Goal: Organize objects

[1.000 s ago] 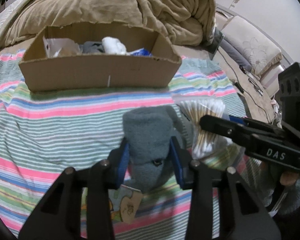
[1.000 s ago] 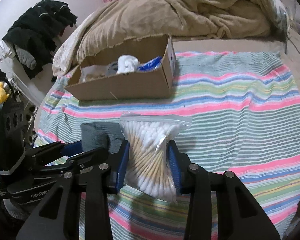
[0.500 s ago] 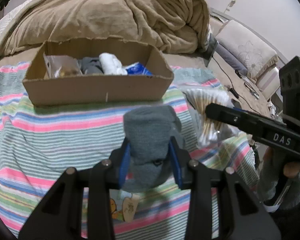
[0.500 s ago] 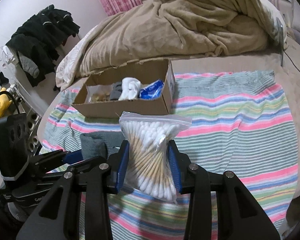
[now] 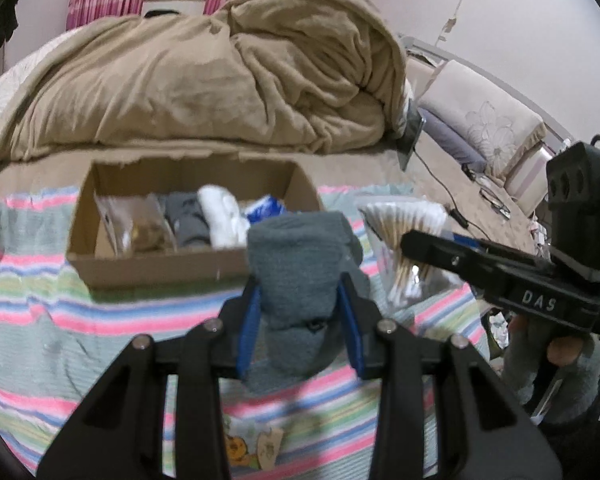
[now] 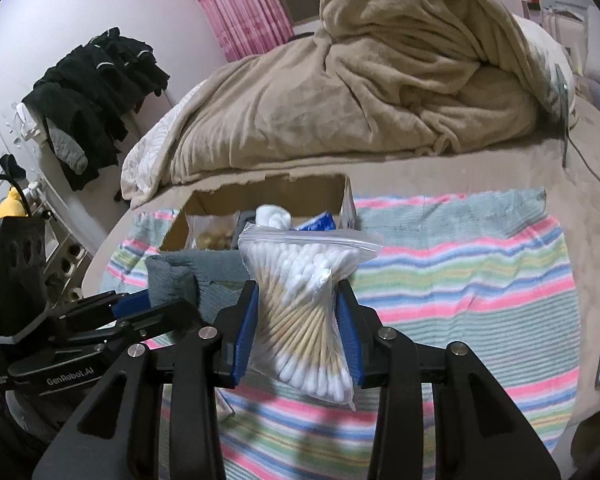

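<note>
My left gripper (image 5: 300, 316) is shut on a rolled grey sock (image 5: 296, 264) and holds it above the striped blanket (image 5: 60, 320), just in front of an open cardboard box (image 5: 156, 268). The box holds a clear bag, a grey sock, a white sock roll (image 5: 224, 220) and a blue packet. My right gripper (image 6: 298, 320) is shut on a zip bag of cotton swabs (image 6: 304, 300), held in the air to the right of the left gripper. The bag (image 5: 404, 240) and the right gripper's body also show in the left wrist view. The box (image 6: 340, 196) lies behind the bag in the right wrist view.
A heaped tan duvet (image 5: 204, 80) lies behind the box. Pillows (image 5: 480, 128) and cables are at the right of the bed. Dark clothes (image 6: 96, 92) hang at the left wall. A cardboard tag (image 5: 268, 448) lies on the blanket below the left gripper.
Both grippers have risen off the blanket with the sock and the swab bag and moved toward the box; the view now looks down into it.
</note>
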A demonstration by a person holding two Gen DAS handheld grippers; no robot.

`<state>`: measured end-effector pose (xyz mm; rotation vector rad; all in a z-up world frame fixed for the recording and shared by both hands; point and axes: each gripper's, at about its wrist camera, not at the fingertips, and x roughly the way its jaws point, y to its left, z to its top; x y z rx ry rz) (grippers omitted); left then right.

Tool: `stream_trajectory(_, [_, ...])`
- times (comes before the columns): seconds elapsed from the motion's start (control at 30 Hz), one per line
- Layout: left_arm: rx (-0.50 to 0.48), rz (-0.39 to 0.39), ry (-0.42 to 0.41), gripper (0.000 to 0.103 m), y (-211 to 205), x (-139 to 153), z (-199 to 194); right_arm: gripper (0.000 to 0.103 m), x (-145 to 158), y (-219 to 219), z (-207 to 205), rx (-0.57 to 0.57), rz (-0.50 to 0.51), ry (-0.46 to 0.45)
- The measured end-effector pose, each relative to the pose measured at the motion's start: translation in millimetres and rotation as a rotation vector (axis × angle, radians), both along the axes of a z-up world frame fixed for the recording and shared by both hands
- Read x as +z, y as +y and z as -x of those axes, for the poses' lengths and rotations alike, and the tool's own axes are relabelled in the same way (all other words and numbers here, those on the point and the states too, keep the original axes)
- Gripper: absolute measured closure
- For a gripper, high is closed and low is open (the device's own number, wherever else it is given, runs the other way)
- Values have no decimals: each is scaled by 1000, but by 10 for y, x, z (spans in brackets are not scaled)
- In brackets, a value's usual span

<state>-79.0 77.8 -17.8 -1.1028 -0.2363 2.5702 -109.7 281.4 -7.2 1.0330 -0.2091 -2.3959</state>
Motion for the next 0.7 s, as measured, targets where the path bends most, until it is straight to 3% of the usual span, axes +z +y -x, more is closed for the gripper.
stream_trajectory(0.27, [-2,1,29,65,-11,142,230,63,137,-48,131,5,13,40])
stream_trajectory(0.7, [-28,-11,6,66,-70,22,800,63,156,-237,614,27,0,58])
